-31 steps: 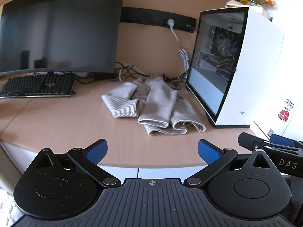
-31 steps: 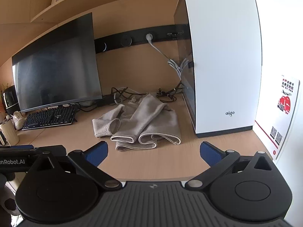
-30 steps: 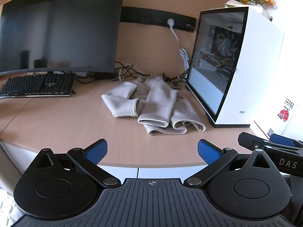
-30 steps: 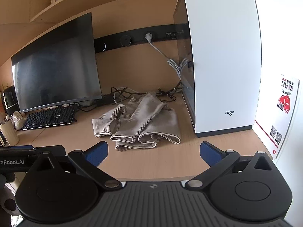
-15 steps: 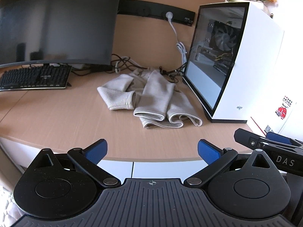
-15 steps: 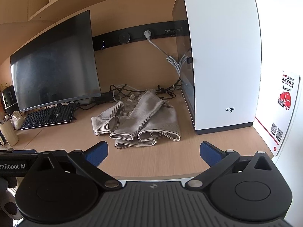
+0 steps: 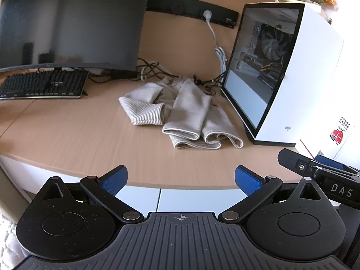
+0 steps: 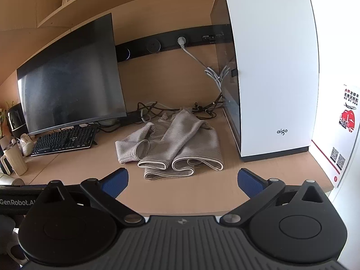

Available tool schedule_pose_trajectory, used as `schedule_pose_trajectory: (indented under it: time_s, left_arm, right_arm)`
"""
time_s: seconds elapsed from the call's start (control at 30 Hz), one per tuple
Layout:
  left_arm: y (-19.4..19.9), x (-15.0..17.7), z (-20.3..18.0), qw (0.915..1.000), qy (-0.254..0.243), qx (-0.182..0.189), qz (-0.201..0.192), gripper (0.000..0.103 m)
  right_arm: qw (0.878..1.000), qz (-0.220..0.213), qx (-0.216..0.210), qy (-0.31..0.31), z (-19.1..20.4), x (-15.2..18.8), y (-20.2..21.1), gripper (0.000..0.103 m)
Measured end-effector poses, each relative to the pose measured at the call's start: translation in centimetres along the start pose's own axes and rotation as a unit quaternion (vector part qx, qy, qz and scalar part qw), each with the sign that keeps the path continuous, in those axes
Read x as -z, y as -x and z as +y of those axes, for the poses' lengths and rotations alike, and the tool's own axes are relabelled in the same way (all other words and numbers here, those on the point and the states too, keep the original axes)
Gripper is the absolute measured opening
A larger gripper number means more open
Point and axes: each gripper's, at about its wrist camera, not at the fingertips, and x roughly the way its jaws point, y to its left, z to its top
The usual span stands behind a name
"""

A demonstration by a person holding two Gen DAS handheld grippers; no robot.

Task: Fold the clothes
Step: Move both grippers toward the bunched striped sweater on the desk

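The fingers of the left gripper (image 7: 180, 177) and the right gripper (image 8: 182, 178) stand wide apart and hold nothing, near the front edge of the wooden surface (image 7: 67, 139), while the crumpled beige garment (image 8: 173, 144) lies farther back, just beside the white computer case (image 8: 274, 72).

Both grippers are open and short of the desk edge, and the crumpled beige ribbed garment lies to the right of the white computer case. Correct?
One thing is off: the crumpled beige ribbed garment lies to the left of the white computer case, between it and the black keyboard, as the right wrist view shows. The left gripper and right gripper are indeed open, short of the desk edge.
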Motion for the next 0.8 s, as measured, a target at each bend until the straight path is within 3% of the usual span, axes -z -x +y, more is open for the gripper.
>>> schedule_pose_trajectory:
  time_s: [0.8]
  left_arm:
    - [-0.41, -0.01, 0.41, 1.0, 0.006, 0.0, 0.007, 0.103]
  right_arm:
    - [1.0, 0.015, 0.006, 0.001, -0.28, 0.58, -0.36, 0.103]
